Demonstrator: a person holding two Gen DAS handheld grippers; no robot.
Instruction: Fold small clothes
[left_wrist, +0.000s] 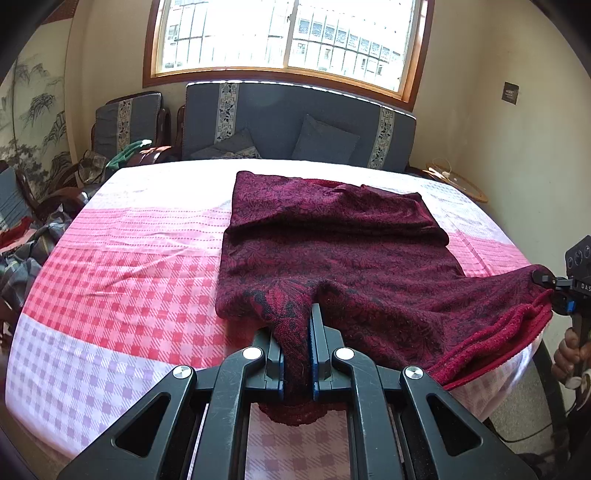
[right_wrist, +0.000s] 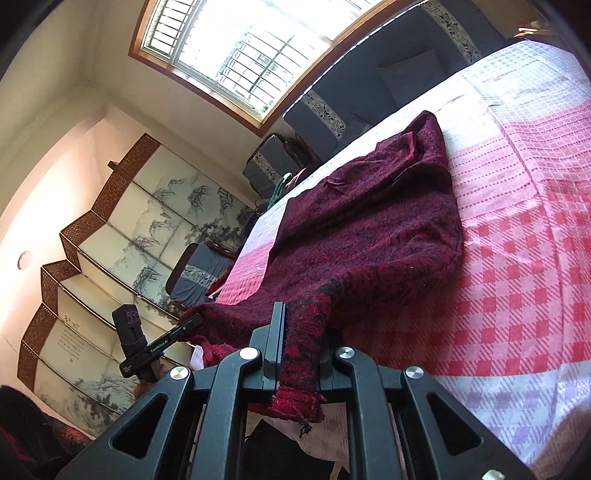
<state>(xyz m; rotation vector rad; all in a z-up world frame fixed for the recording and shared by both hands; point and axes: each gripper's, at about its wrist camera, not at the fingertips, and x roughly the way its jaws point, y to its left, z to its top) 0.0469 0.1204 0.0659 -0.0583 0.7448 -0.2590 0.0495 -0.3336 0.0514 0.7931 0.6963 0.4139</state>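
Note:
A dark red patterned knit garment (left_wrist: 332, 236) lies on the table's pink and white checked cloth (left_wrist: 129, 280), its far part folded over. My left gripper (left_wrist: 297, 325) is shut on the garment's near edge at the table's front. My right gripper (right_wrist: 299, 325) is shut on another corner of the garment (right_wrist: 369, 229), lifted off the table's right side; it also shows at the right edge of the left wrist view (left_wrist: 554, 291). The left gripper shows in the right wrist view (right_wrist: 184, 325) holding the far corner.
A grey sofa (left_wrist: 295, 122) and an armchair (left_wrist: 129, 122) stand behind the table under a window. Piled clothes (left_wrist: 22, 251) lie at the left. A painted folding screen (right_wrist: 122, 236) stands by the wall. A round wooden item (left_wrist: 458, 181) sits at the far right.

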